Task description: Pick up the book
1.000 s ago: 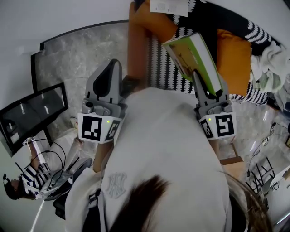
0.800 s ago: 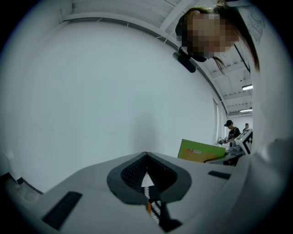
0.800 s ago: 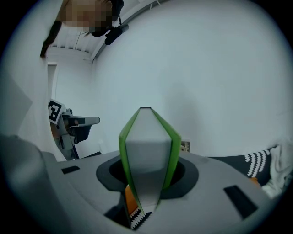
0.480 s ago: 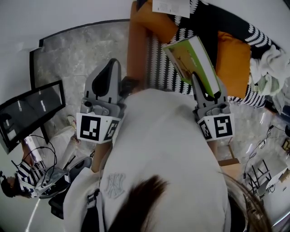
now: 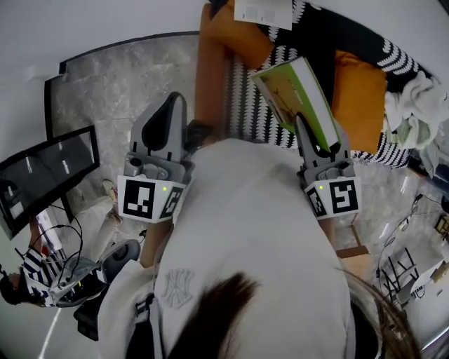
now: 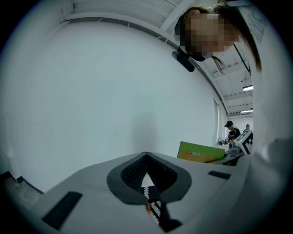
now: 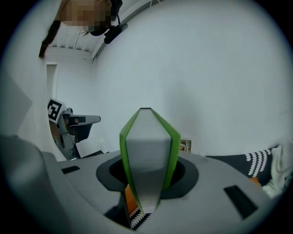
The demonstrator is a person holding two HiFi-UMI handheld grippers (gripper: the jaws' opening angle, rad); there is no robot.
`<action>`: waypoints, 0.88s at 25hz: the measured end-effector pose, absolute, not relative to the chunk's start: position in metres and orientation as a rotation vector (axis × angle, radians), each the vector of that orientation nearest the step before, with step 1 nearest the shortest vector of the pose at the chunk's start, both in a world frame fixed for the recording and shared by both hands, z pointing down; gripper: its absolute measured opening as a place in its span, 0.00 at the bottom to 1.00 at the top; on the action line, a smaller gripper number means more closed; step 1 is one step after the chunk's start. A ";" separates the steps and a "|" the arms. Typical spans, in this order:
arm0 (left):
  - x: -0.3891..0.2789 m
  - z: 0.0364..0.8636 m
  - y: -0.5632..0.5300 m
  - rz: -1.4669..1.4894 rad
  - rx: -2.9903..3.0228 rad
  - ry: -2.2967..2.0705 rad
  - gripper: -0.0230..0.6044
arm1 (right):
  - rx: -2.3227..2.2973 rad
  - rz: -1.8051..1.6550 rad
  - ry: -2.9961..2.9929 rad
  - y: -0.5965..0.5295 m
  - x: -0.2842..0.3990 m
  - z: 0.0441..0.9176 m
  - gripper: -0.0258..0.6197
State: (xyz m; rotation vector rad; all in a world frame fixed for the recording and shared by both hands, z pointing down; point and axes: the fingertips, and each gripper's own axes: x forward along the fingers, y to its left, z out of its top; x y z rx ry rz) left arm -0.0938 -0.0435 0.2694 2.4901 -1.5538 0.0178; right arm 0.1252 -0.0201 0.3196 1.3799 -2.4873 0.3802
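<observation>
A thick book [image 5: 295, 91] with a green cover is held up off the seat, tilted, with my right gripper [image 5: 321, 142] shut on its lower end. In the right gripper view the book [image 7: 147, 146] stands edge-on between the jaws, its white page block facing me and green covers against both pads. My left gripper [image 5: 175, 99] hovers at the left over the floor beside the orange sofa arm, jaws together and empty. In the left gripper view the left gripper [image 6: 146, 157] meets at its tips, and the green book [image 6: 201, 152] shows to the right.
An orange sofa [image 5: 212, 63] carries a black-and-white striped blanket [image 5: 249, 98], a white sheet [image 5: 261, 10] and a crumpled pale cloth [image 5: 419, 105]. A black monitor [image 5: 49, 175] stands at the left on marbled floor [image 5: 119, 91]. A person in a striped shirt [image 5: 31, 277] is at the lower left.
</observation>
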 end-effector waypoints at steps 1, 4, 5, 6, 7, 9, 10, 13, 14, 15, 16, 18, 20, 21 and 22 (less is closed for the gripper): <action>-0.092 0.270 -0.044 0.022 2.493 -1.550 0.05 | 1.380 0.384 -2.485 -0.020 0.127 0.321 0.27; -0.090 0.271 -0.049 0.021 2.495 -1.548 0.05 | 1.385 0.382 -2.483 -0.024 0.129 0.322 0.27; -0.093 0.274 -0.054 0.019 2.495 -1.548 0.05 | 1.386 0.383 -2.481 -0.029 0.126 0.325 0.27; -0.099 0.278 -0.061 0.018 2.494 -1.547 0.05 | 1.386 0.388 -2.479 -0.036 0.121 0.330 0.27; -0.108 0.285 -0.069 0.020 2.492 -1.545 0.05 | 1.385 0.395 -2.475 -0.044 0.112 0.337 0.27; -0.126 0.298 -0.085 0.026 2.485 -1.539 0.05 | 1.382 0.411 -2.466 -0.060 0.094 0.350 0.27; -0.134 0.303 -0.092 0.028 2.481 -1.536 0.05 | 1.384 0.416 -2.463 -0.067 0.087 0.355 0.27; -0.143 0.312 -0.114 0.026 2.479 -1.531 0.05 | 1.390 0.418 -2.460 -0.089 0.078 0.363 0.27; -0.142 0.315 -0.122 0.025 2.481 -1.529 0.05 | 1.390 0.417 -2.458 -0.097 0.078 0.365 0.27; -0.142 0.317 -0.132 0.025 2.483 -1.527 0.05 | 1.388 0.417 -2.457 -0.105 0.079 0.368 0.27; -0.141 0.319 -0.140 0.023 2.485 -1.525 0.05 | 1.386 0.418 -2.456 -0.113 0.079 0.370 0.27; -0.140 0.320 -0.153 0.020 2.488 -1.523 0.05 | 1.385 0.419 -2.455 -0.125 0.079 0.373 0.27; -0.140 0.320 -0.155 0.023 2.488 -1.522 0.05 | 1.385 0.417 -2.457 -0.128 0.079 0.372 0.27; -0.140 0.319 -0.152 0.023 2.488 -1.523 0.05 | 1.383 0.415 -2.458 -0.124 0.079 0.371 0.27; -0.140 0.317 -0.144 0.022 2.487 -1.526 0.05 | 1.382 0.413 -2.461 -0.117 0.080 0.369 0.27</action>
